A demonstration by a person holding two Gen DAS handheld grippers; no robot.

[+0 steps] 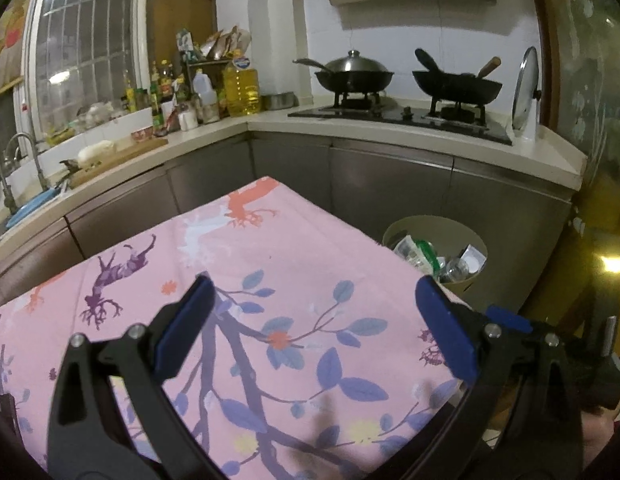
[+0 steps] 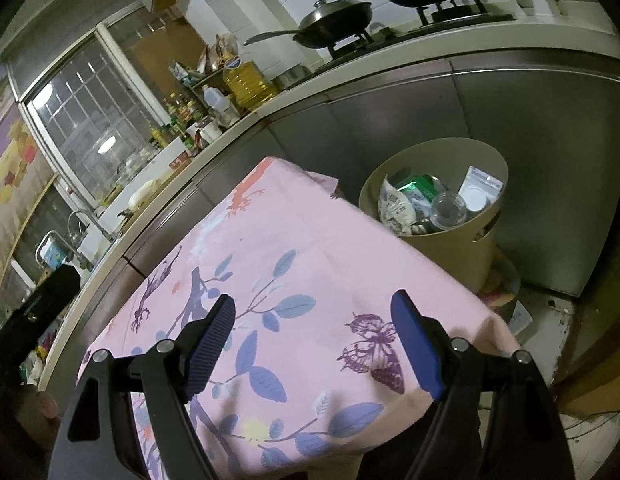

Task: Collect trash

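A beige round trash bin stands on the floor beyond the table's far right corner. It holds a green-and-white packet, a clear plastic cup, a white packet and other wrappers. My left gripper is open above the pink flowered tablecloth, nothing between its blue pads. My right gripper is open too, hovering over the cloth near its right edge, short of the bin. No loose trash shows on the cloth.
An L-shaped kitchen counter with grey cabinet fronts runs behind the table. On it stand oil and sauce bottles, a cutting board, a sink with taps and a hob with two woks. A pan lid leans at the right.
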